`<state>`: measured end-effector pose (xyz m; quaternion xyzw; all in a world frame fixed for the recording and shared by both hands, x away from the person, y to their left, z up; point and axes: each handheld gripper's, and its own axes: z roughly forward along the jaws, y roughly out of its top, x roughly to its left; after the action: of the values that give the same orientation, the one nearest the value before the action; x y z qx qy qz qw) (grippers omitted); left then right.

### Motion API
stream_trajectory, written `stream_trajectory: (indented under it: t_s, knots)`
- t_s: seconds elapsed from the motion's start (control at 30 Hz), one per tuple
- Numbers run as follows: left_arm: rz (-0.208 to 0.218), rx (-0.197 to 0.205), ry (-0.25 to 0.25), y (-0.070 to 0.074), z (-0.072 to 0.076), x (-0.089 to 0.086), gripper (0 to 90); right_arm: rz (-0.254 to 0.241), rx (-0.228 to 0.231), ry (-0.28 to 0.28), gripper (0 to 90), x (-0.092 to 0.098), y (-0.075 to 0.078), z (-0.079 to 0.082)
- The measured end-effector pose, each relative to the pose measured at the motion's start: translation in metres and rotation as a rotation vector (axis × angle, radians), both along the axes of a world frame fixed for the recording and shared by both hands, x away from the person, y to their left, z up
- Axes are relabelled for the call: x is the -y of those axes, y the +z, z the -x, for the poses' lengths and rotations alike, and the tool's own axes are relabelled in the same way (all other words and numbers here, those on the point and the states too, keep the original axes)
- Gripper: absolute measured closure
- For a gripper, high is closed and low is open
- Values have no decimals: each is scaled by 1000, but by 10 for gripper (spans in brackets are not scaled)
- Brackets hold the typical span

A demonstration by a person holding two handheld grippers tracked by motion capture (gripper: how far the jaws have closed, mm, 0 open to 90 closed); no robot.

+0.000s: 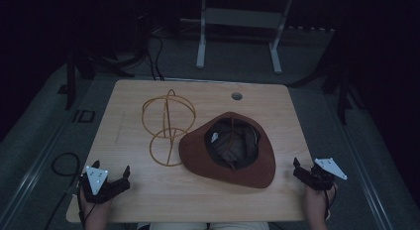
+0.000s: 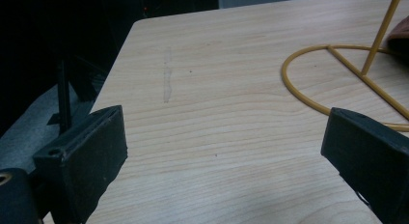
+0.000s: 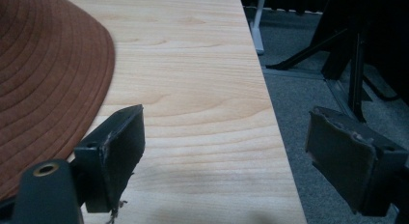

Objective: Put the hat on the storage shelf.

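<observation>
A brown brimmed hat (image 1: 228, 148) lies crown-down, opening up, on the wooden counter (image 1: 148, 190), right of centre. Its brim touches or overlaps the base ring of a yellow wire hat stand (image 1: 167, 125) standing just to its left. The left gripper (image 1: 115, 183) rests at the near left edge, jaws spread and empty. The right gripper (image 1: 302, 171) sits at the near right edge, likewise released, with nothing between its jaws. The hat appears to be soft stitched fabric (light, pliable, likely to sag). Pinching the brim edge nearest the right gripper looks most practical; the stand seems stiff but light and easily tipped.
</observation>
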<state>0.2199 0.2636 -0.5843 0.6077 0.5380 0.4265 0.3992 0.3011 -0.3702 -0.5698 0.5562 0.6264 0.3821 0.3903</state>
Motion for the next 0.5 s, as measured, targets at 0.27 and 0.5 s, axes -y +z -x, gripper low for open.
stream_trajectory:
  t_s: [0.27, 0.5]
  knots:
    - [11, 8, -5, 1, -2, 2, 29, -17, -27, 35, 138, -2, 9, -3]
    - [29, 31, -32, 2, -1, 5, 29, -81, -47, 132, 136, -11, 31, -2]
